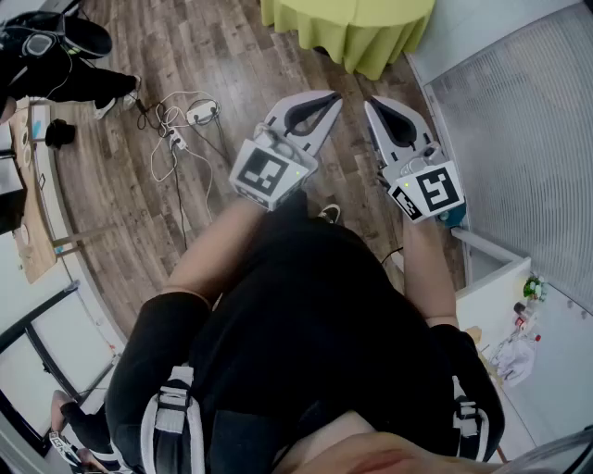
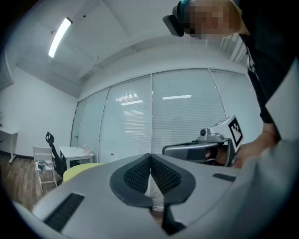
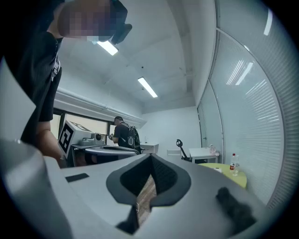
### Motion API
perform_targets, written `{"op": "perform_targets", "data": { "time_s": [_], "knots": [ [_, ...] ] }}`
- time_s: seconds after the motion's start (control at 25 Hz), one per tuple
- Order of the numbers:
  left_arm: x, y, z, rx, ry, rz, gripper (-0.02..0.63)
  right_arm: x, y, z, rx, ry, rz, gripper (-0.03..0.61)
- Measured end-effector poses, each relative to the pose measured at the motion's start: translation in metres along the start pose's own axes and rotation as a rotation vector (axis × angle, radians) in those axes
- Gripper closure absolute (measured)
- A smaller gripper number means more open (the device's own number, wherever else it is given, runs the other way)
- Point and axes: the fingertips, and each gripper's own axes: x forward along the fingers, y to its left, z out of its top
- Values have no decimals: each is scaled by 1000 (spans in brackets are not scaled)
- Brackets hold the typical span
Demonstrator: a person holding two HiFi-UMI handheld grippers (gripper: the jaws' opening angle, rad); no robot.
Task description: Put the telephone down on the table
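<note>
No telephone shows in any view. In the head view I hold both grippers side by side in front of my chest, above a wooden floor. My left gripper [image 1: 326, 100] is shut with nothing between its pads; its own view shows the dark ribbed pads [image 2: 140, 175] pressed together. My right gripper [image 1: 372, 106] is also shut and empty, its jaws meeting at the tip in its own view [image 3: 150, 158]. Each gripper appears in the other's view: the right gripper [image 2: 201, 150] and the left gripper [image 3: 93, 147]. A round table with a yellow-green cloth [image 1: 361, 28] stands ahead of me.
Cables and a power strip [image 1: 176, 130] lie on the floor to the left. A white desk [image 1: 500, 296] with small clutter is at my right, by a wall of blinds. A bottle [image 3: 233, 163] stands on the green table. A person with a backpack [image 3: 124, 135] stands far off.
</note>
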Motion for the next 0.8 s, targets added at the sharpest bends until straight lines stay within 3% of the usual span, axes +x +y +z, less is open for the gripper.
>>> {"op": "perform_targets", "data": {
  "time_s": [0.8],
  "knots": [
    [13,73,7,-18,-10,-44,600,64,-24,5,33,-9,-78,561]
  ]
}}
